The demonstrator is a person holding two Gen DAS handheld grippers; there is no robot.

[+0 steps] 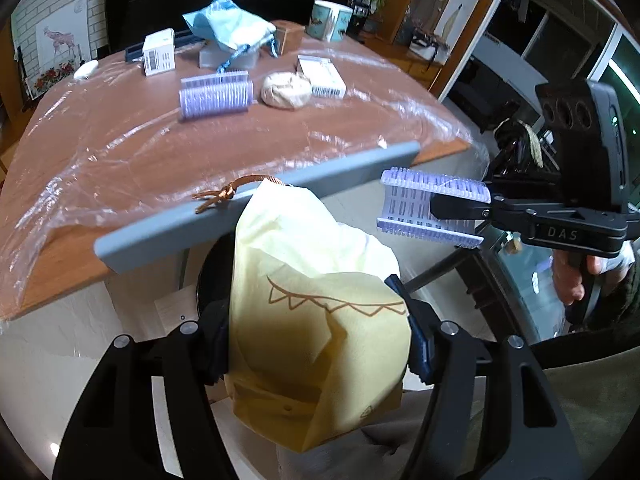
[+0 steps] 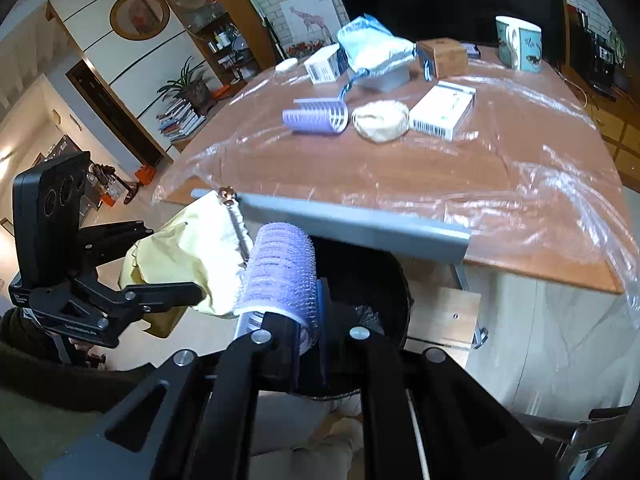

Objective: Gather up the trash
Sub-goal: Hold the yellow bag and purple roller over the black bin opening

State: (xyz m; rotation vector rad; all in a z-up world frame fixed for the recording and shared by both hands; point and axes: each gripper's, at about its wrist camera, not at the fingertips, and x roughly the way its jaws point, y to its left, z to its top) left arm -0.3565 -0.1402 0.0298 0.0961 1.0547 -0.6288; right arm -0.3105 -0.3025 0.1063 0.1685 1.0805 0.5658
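Right tongs (image 1: 436,210), marked "DAS", grip purple hair roller (image 1: 416,208)

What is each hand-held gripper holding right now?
Left hand-held gripper: closed on the yellow bag.
Right hand-held gripper: closed on a purple hair roller.

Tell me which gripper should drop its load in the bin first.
Probably the right. The right gripper holds the purple hair roller directly above the black bin, while the left gripper grips the yellow bag off to the bin's side.
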